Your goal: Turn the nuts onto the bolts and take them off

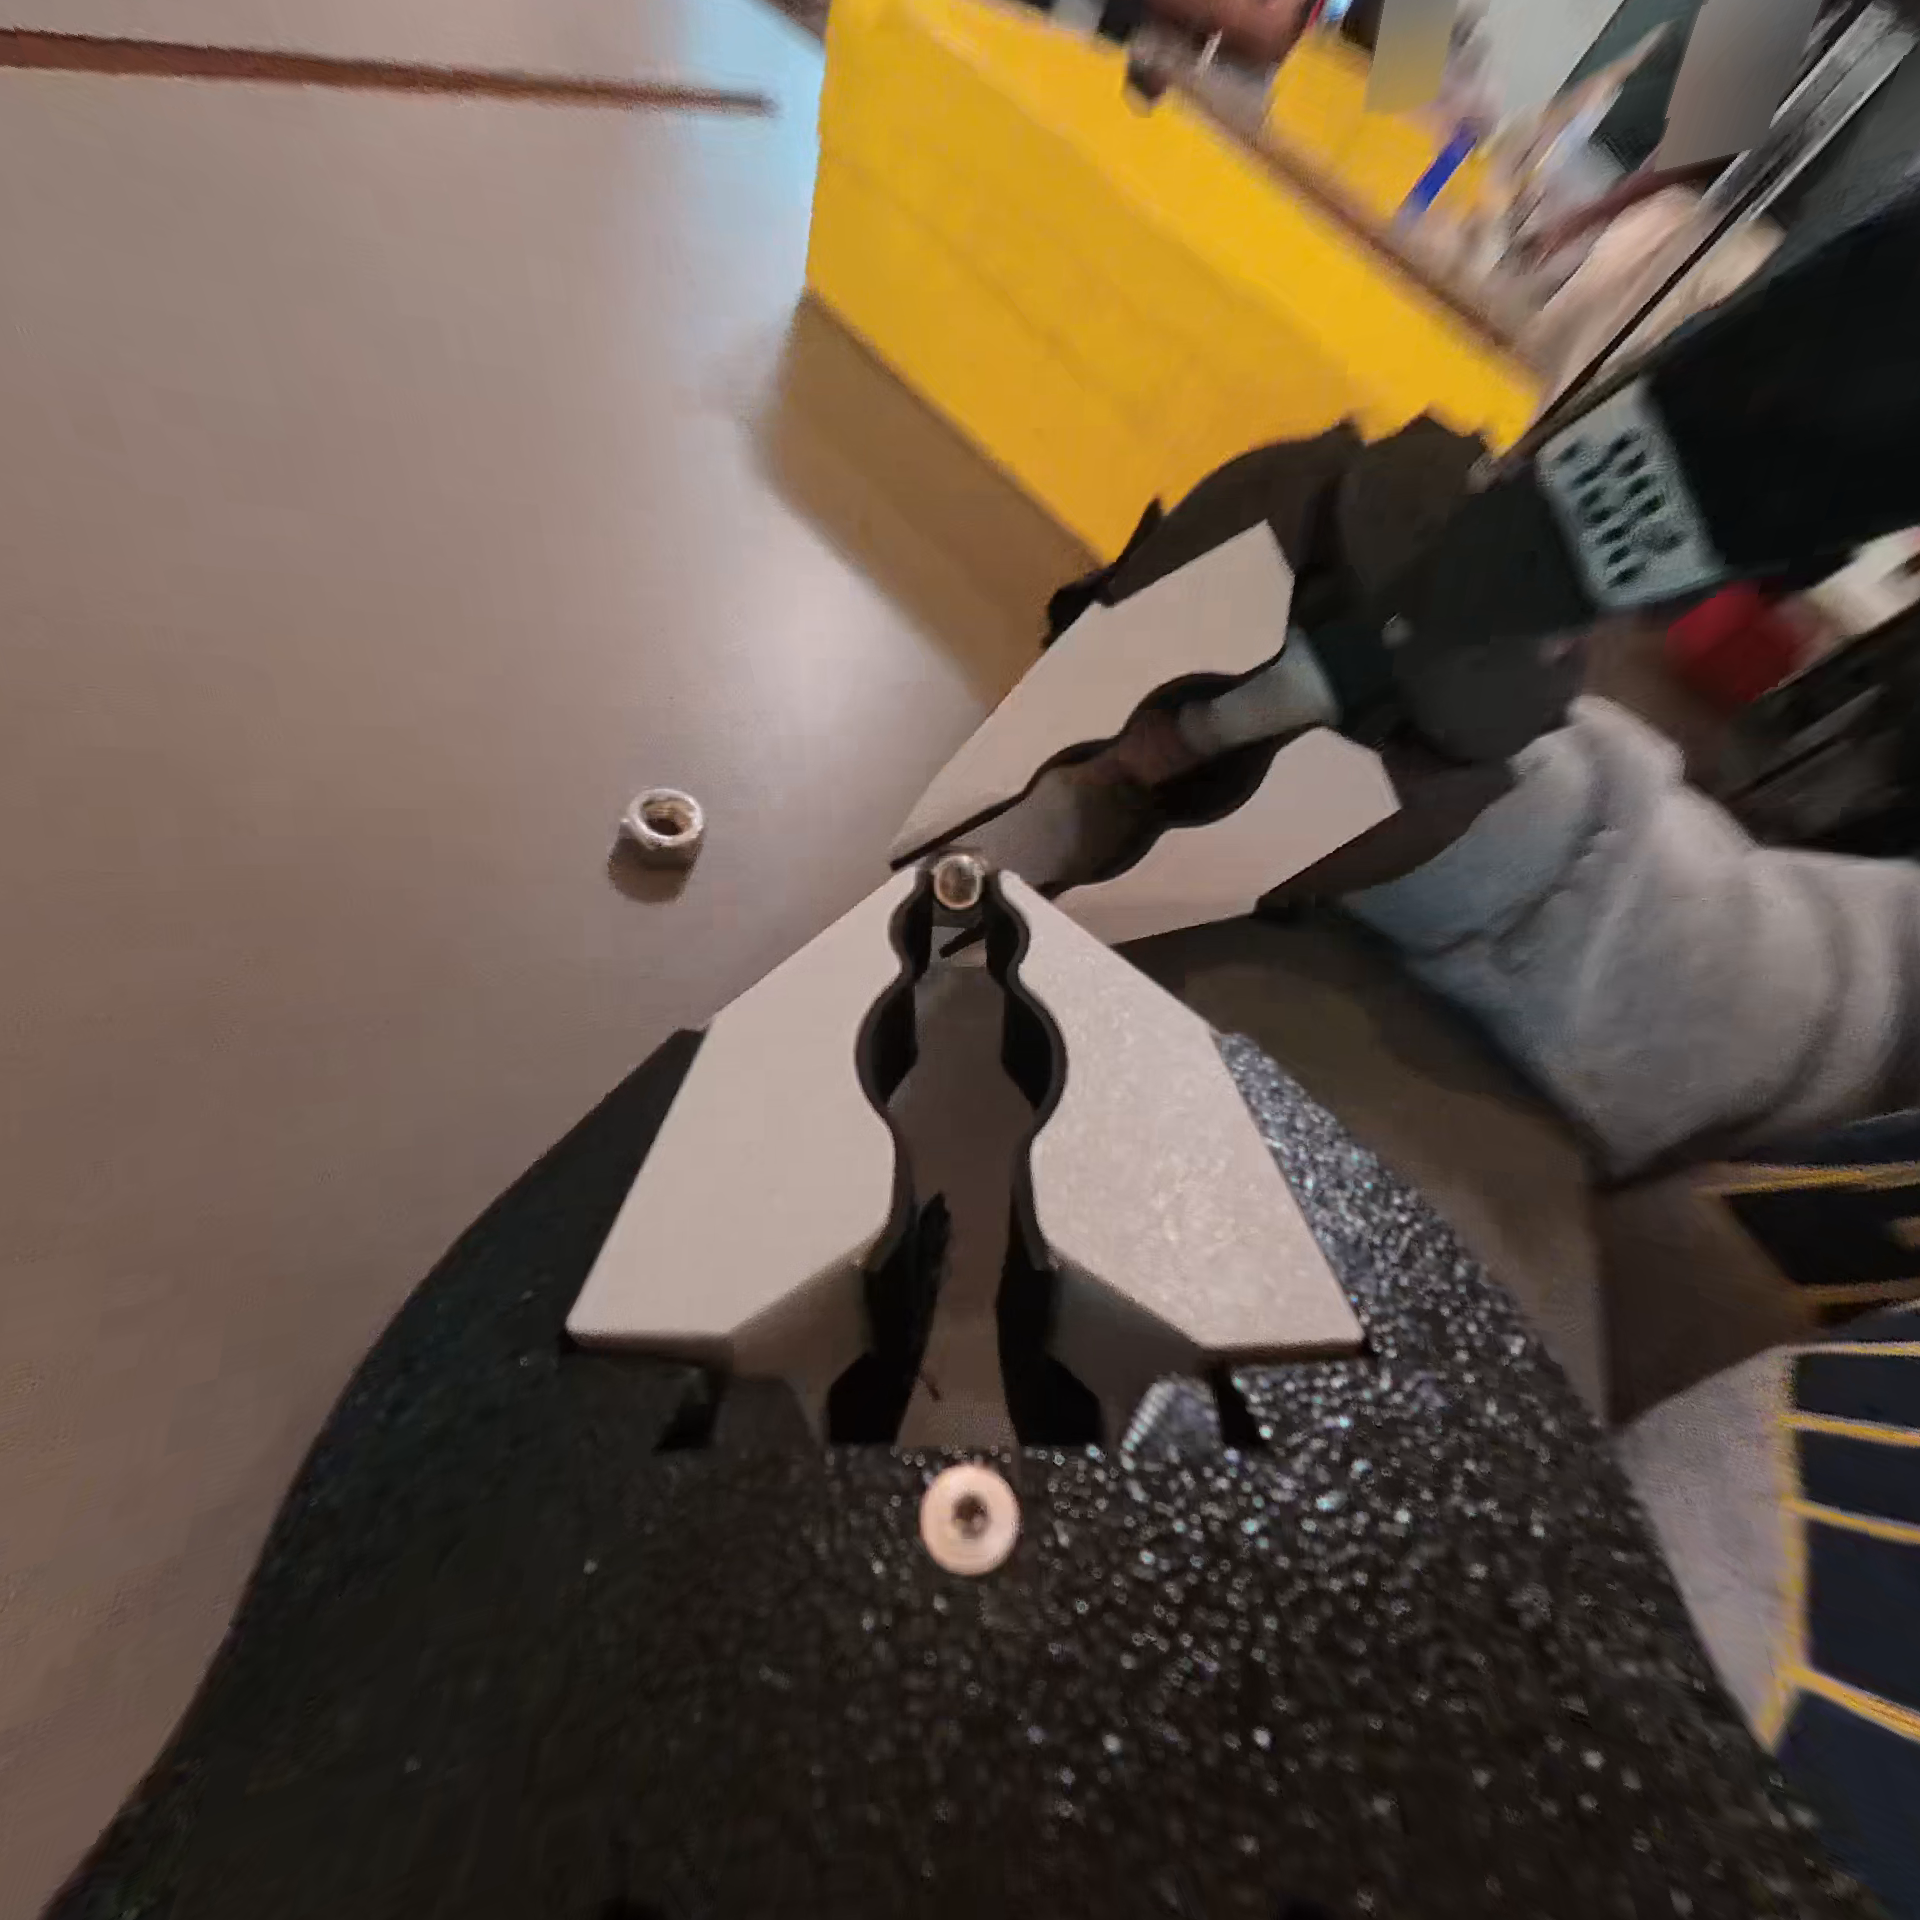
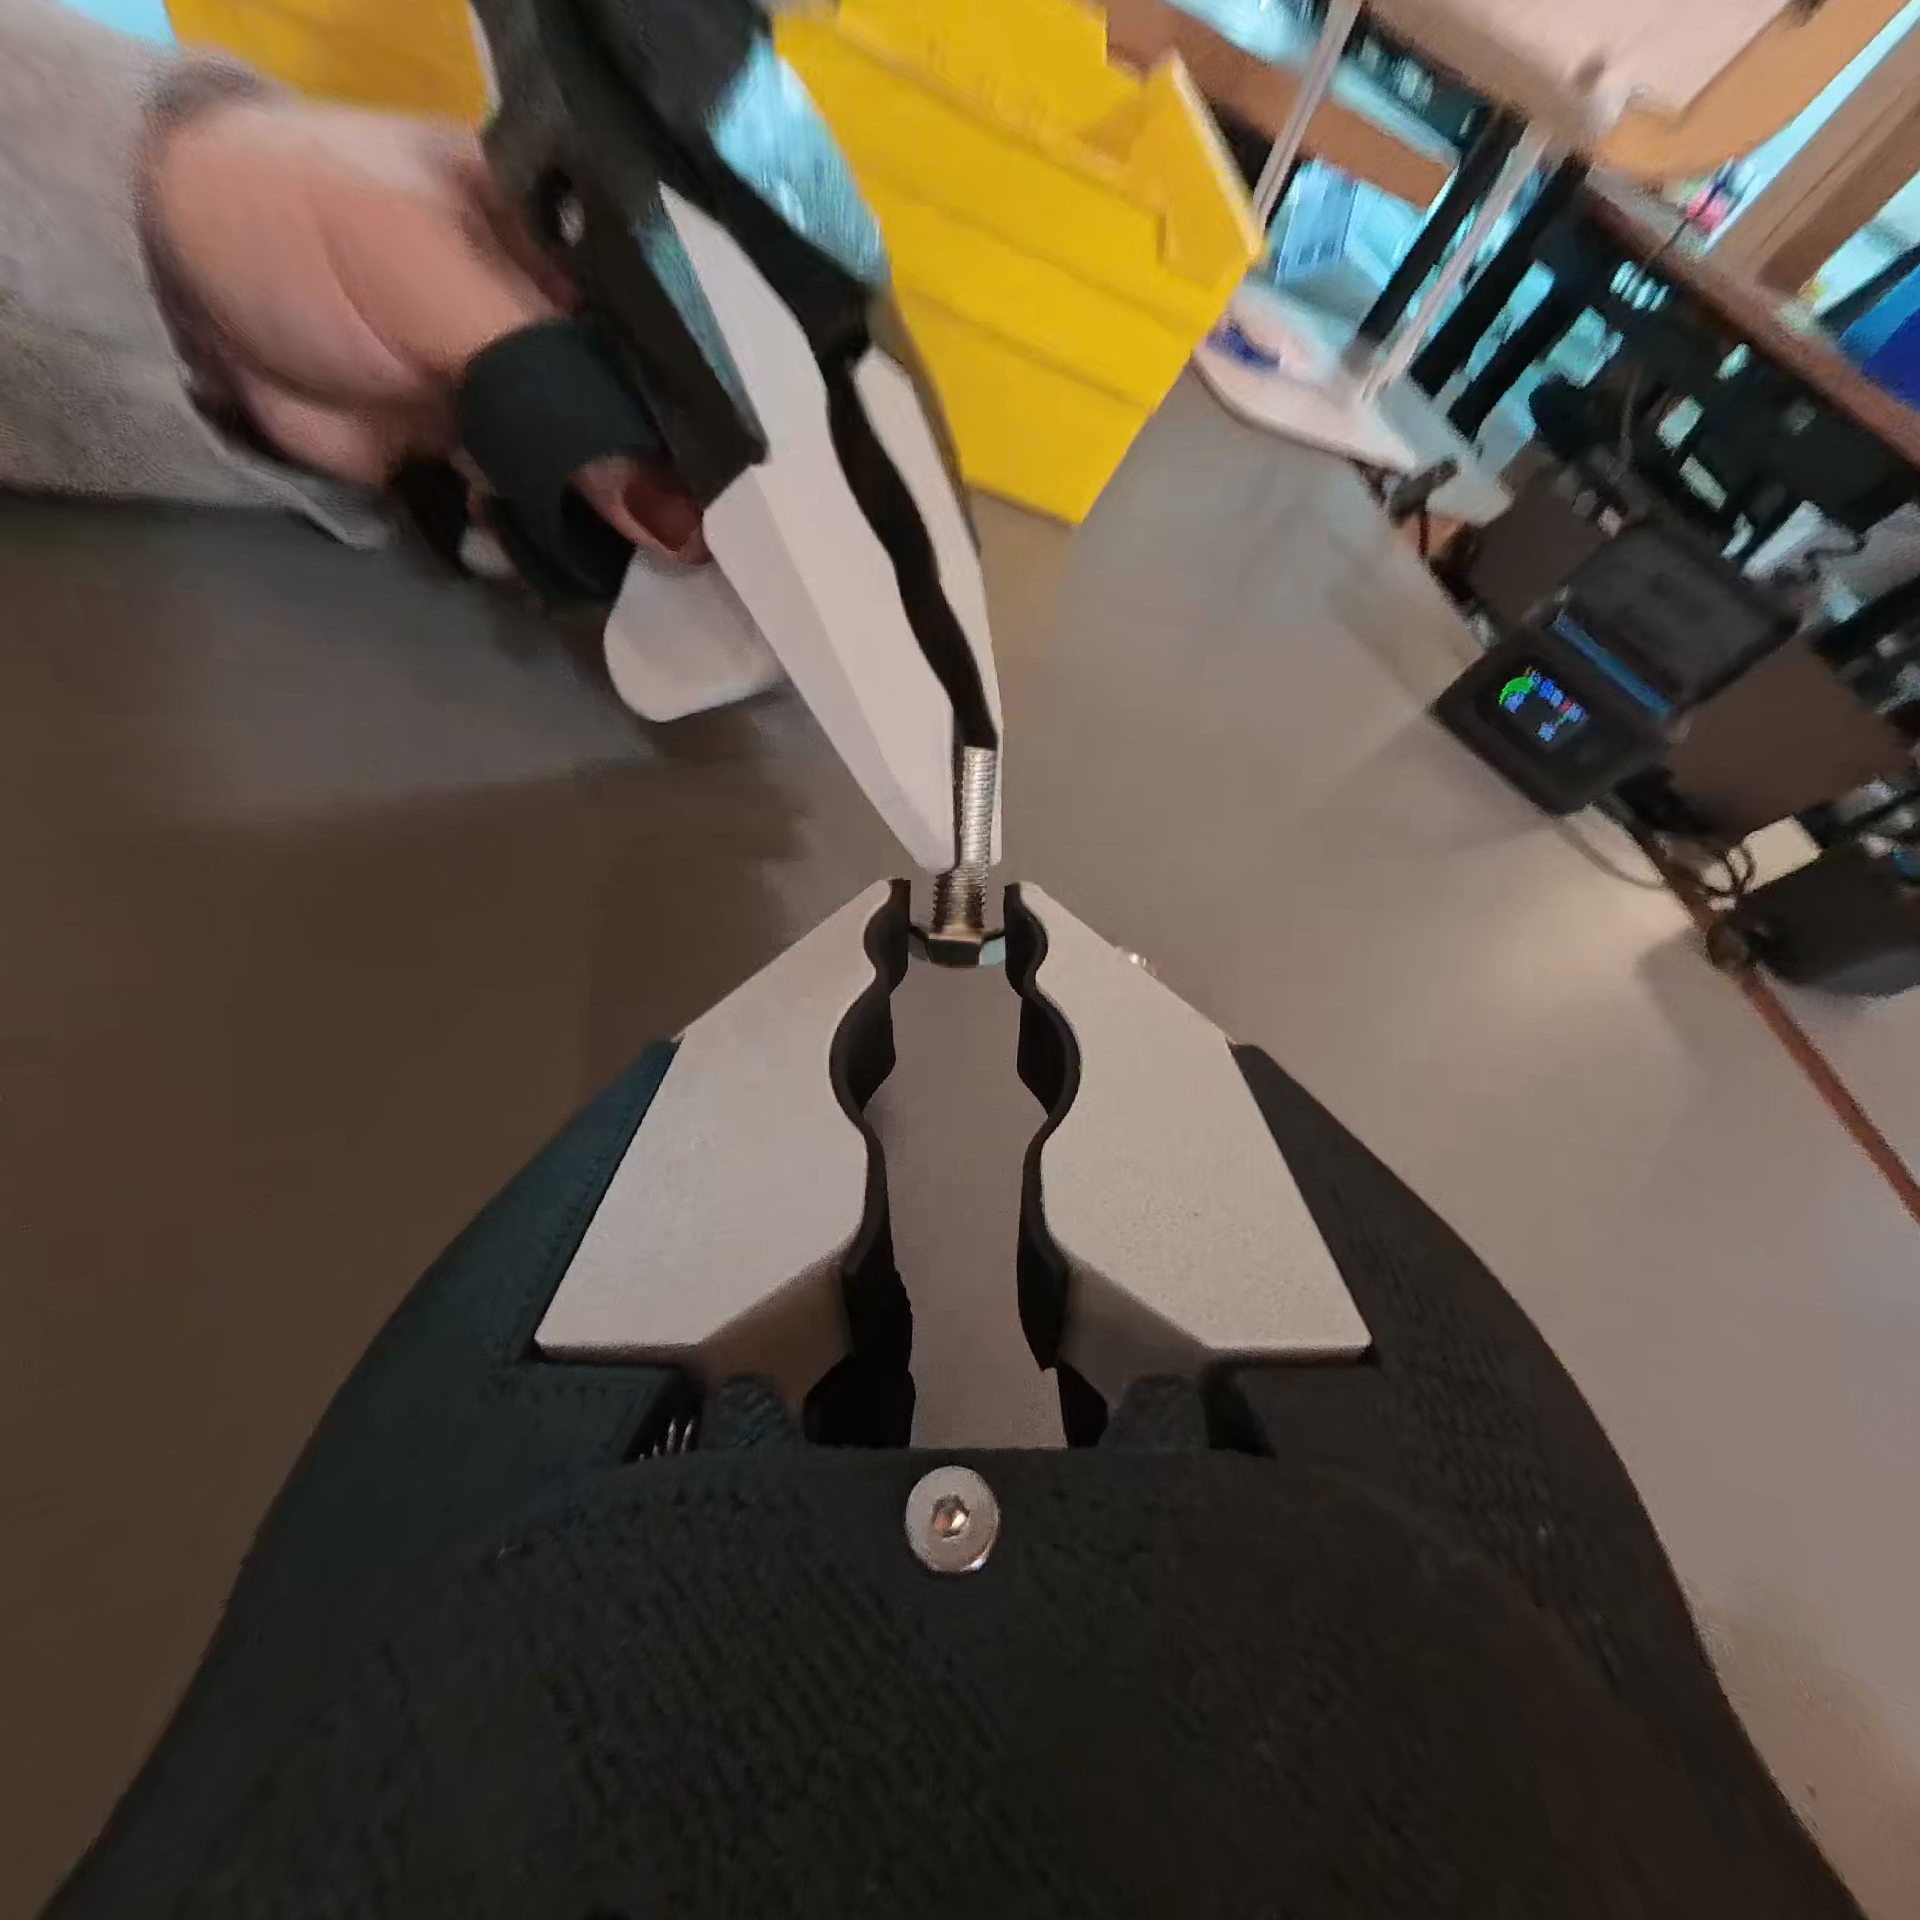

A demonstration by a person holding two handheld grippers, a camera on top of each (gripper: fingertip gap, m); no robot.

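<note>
My left gripper is shut on a steel bolt, seen end-on at its fingertips. In the right wrist view the left gripper comes down from the upper left and holds the threaded bolt upright. My right gripper is shut on a hex nut that sits on the bolt's lower end. In the left wrist view the right gripper's fingers meet my left fingertips from the right, and the nut is hidden there. A loose nut lies on the brown table to the left.
A yellow bin stands on the table behind the grippers and also shows in the right wrist view. A hand in a grey sleeve holds the right gripper. A small black device with a lit screen stands at the right. Left and right tips are no more than a few centimetres apart.
</note>
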